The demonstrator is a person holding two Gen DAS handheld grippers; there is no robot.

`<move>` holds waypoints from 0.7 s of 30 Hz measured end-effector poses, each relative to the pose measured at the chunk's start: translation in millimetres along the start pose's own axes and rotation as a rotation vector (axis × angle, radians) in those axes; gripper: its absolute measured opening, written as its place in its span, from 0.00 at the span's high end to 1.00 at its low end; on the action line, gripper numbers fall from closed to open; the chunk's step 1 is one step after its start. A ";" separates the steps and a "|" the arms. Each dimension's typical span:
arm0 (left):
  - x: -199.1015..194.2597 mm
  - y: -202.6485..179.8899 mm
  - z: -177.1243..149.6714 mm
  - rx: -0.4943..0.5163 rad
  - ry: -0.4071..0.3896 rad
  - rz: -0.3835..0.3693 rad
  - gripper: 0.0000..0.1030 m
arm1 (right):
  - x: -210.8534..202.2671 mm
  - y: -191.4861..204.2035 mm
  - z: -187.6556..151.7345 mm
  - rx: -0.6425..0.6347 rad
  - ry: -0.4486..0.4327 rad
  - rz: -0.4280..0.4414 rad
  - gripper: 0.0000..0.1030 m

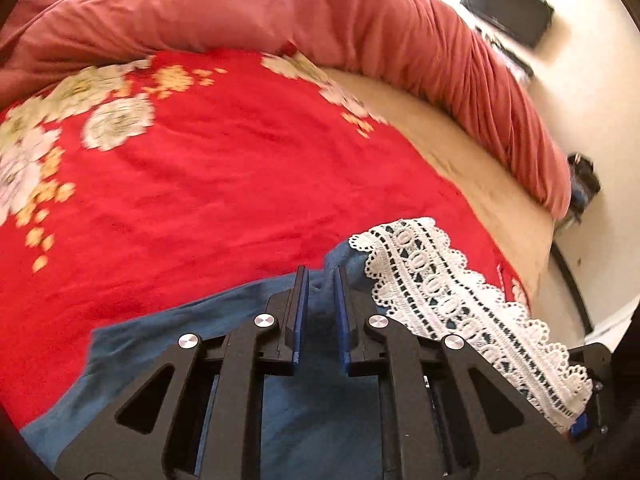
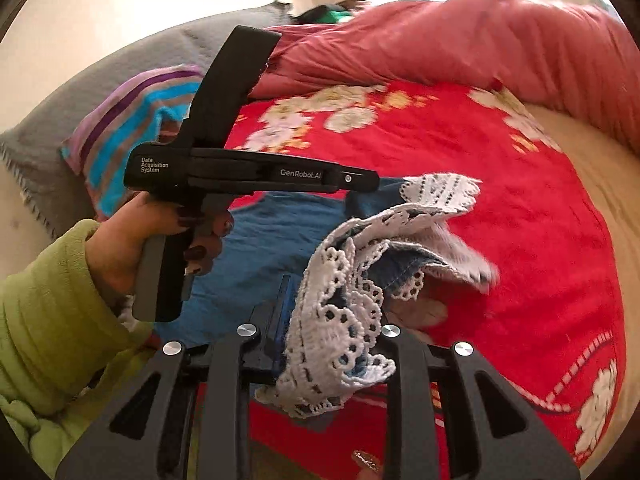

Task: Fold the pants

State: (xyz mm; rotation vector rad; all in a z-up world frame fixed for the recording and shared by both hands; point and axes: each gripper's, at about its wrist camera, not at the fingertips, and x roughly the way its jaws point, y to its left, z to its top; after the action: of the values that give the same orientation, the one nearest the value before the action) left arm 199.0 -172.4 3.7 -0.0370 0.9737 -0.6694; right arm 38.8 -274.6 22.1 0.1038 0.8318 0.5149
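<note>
The pants point(image 1: 168, 336) are blue denim with a white lace hem point(image 1: 440, 288). They hang above a red flowered bedspread point(image 1: 220, 168). My left gripper point(image 1: 321, 280) is shut on the blue denim near the lace hem, with the cloth bunched between its blue pads. In the right wrist view the left gripper point(image 2: 360, 179) is held by a hand in a green sleeve and grips the pants point(image 2: 272, 240) at the leg end. My right gripper point(image 2: 320, 304) is shut on the other lace hem point(image 2: 344, 320), which drapes over and hides its fingertips.
A pink duvet point(image 1: 340, 12) is piled along the far side of the bed. Bare beige mattress point(image 1: 472, 160) shows to the right. A striped pillow point(image 2: 132, 128) and grey blanket point(image 2: 72, 112) lie at the left. A black box point(image 1: 506, 6) sits on the floor.
</note>
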 end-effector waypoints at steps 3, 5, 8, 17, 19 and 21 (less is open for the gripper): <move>-23.1 24.6 -14.0 -0.049 -0.036 0.038 0.93 | 15.3 21.8 7.1 -0.058 0.022 0.006 0.77; -37.4 43.6 -28.7 -0.089 -0.045 0.080 0.91 | 27.2 36.5 7.6 -0.104 0.041 -0.009 0.78; -54.3 70.3 -54.0 -0.149 -0.048 0.112 0.76 | 50.4 60.6 6.1 -0.190 0.084 -0.039 0.77; -93.4 118.9 -105.9 -0.327 -0.119 0.021 0.66 | 103.9 126.5 -29.5 -0.520 0.197 -0.169 0.65; -100.0 119.1 -109.9 -0.333 -0.133 0.021 0.62 | 107.4 136.6 -39.2 -0.581 0.196 -0.185 0.60; -104.6 118.5 -111.4 -0.338 -0.146 0.019 0.61 | 106.1 145.4 -47.2 -0.629 0.186 -0.183 0.57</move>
State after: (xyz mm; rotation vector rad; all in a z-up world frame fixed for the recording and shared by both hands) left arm 133.4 8.0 -19.9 -0.3692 0.9360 -0.4724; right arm 6.2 -102.4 -40.4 -0.6002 0.8163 0.5974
